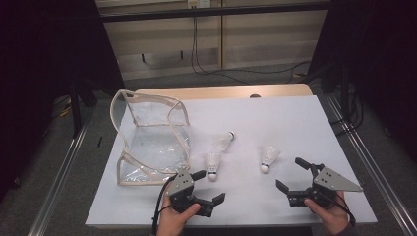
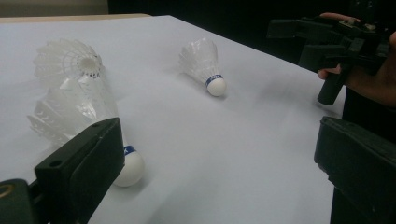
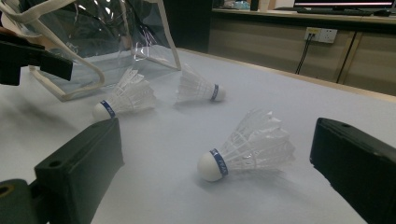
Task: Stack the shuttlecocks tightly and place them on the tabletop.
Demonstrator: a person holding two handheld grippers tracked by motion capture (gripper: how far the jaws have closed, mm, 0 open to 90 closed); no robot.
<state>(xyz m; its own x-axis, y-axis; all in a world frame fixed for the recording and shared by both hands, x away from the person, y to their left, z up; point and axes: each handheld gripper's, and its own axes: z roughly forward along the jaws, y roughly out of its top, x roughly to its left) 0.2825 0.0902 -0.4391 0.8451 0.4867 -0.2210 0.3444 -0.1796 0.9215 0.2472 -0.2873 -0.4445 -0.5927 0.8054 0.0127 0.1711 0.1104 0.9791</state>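
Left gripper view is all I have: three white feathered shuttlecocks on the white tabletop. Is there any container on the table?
Observer: Yes. In the high view a clear plastic bag with cream trim stands just left of the shuttlecocks.
Operator: Anything inside it?
Observer: No shuttlecock is in it; it looks empty.
Operator: What is the right gripper lined up on?
Observer: The right gripper, jaws open, faces the lone shuttlecock, which lies on its side with its cork end nearer the gripper.
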